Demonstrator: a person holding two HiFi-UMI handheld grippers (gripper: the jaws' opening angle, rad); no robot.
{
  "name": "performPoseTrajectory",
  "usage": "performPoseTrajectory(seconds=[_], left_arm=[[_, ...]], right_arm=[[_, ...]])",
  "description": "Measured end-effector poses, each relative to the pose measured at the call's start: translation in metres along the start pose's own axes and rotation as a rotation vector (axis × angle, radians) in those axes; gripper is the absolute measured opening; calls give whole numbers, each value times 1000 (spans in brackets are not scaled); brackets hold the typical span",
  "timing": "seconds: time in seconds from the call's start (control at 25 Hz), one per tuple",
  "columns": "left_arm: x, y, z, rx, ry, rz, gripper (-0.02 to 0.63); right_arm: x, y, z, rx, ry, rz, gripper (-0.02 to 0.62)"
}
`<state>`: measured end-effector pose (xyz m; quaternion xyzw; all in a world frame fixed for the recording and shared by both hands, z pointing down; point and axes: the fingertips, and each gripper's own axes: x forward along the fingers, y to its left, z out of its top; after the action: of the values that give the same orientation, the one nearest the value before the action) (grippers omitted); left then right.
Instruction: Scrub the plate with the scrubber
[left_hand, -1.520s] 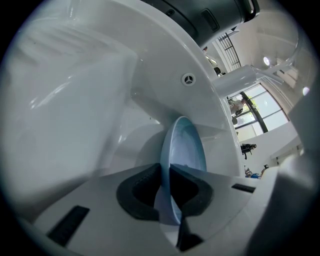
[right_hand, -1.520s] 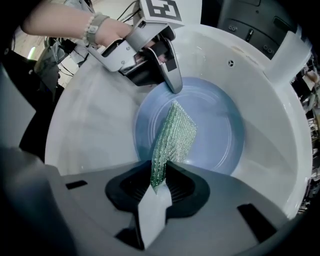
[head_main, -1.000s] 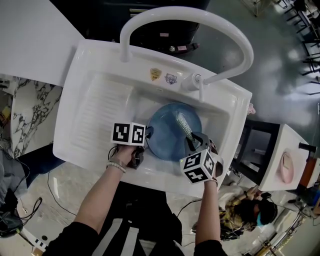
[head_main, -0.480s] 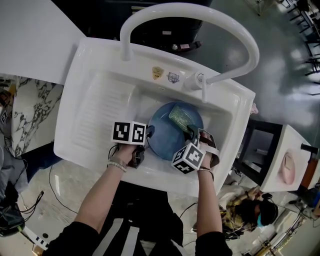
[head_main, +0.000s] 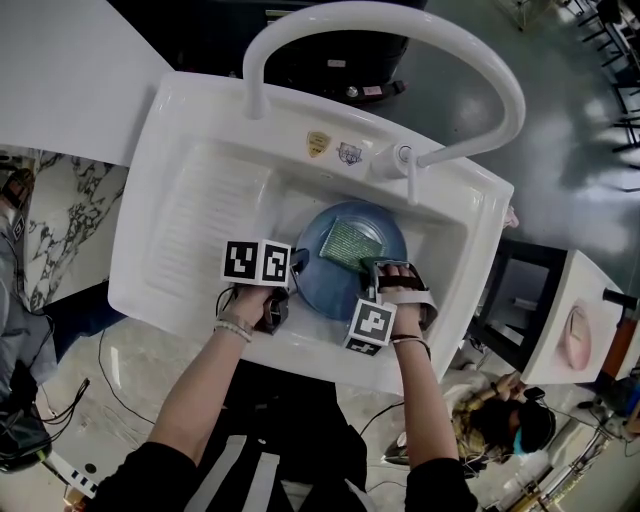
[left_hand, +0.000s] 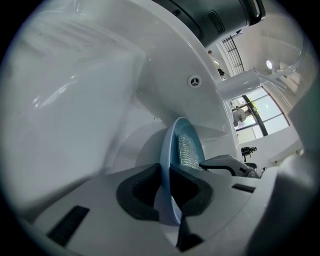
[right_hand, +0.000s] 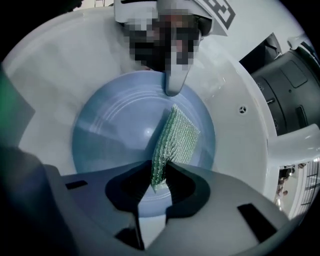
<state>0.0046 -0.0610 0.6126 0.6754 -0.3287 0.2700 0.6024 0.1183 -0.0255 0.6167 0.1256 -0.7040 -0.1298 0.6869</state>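
Observation:
A round blue plate (head_main: 325, 275) sits in the white sink's basin (head_main: 440, 250). My left gripper (head_main: 297, 263) is shut on the plate's left rim. In the left gripper view the plate (left_hand: 169, 145) stands edge-on between the pads. My right gripper (head_main: 368, 268) is shut on a green mesh scrubber (head_main: 351, 242), which lies flat against the plate's upper right face. In the right gripper view the scrubber (right_hand: 177, 134) runs from my right gripper (right_hand: 159, 182) out over the plate (right_hand: 112, 135), with the left gripper's finger (right_hand: 172, 82) on the far rim.
A white arched faucet (head_main: 400, 20) spans the sink, its spout (head_main: 410, 180) just beyond the plate. A ribbed drainboard (head_main: 200, 230) lies left of the basin. A marble counter (head_main: 50, 230) stands at the left and a white side table (head_main: 575, 300) at the right.
My right gripper has swung leftward and turned, so the scrubber went from edge-on at the plate's right side to flat across its upper face. The left gripper and plate stayed put.

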Motion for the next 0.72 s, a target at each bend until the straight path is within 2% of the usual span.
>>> performPoseTrajectory(seconds=[0.4,0.72], left_arm=[[-2,4,1,-8,1,8,31],[-1,6,2,-7,-3,13,31]], right_arm=[[-9,30,12,-178,-46,93,91],[-22,61,11,-366,-65,251,92]])
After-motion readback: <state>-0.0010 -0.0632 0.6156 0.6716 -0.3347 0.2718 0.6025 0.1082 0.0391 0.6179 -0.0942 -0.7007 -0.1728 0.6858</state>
